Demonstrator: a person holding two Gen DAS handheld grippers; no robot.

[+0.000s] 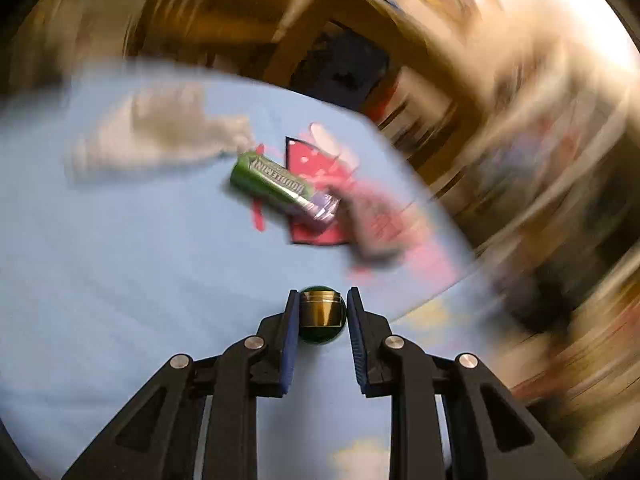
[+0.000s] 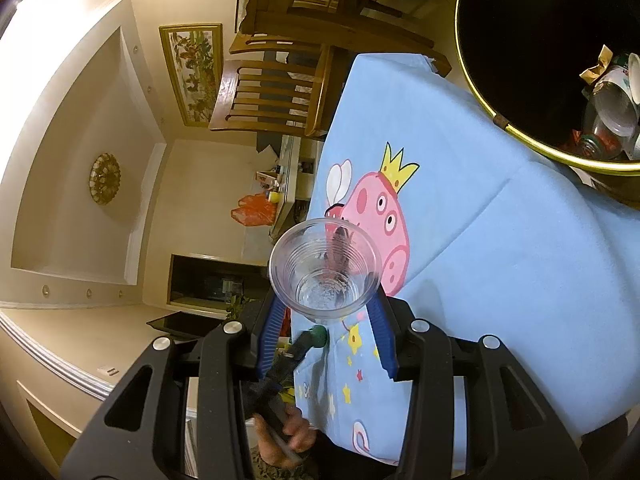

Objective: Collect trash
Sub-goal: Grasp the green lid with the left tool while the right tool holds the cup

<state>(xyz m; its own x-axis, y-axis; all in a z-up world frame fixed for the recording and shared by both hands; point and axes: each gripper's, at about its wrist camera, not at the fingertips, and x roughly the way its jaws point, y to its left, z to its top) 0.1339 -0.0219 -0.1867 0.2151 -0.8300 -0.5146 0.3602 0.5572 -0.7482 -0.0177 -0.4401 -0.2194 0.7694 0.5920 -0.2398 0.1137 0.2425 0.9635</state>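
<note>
Clamping a clear plastic cup point(image 2: 324, 270) by its base, the right gripper point(image 2: 326, 312) holds it with its mouth toward the camera, long axis along the fingers; the left gripper point(image 1: 323, 312) pinches a small green bottle's gold cap point(image 1: 322, 310); only the left view shows a green gum pack point(image 1: 276, 186) lying slantwise on the blue worktop point(image 1: 120, 280); only the right shows the gold-rimmed bin point(image 2: 516, 136).

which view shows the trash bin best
The right wrist view: the gold-rimmed trash bin fills its upper right corner, sharp, with bottles and wrappers visible inside. The left wrist view is motion-blurred and shows no bin that can be made out.
</note>
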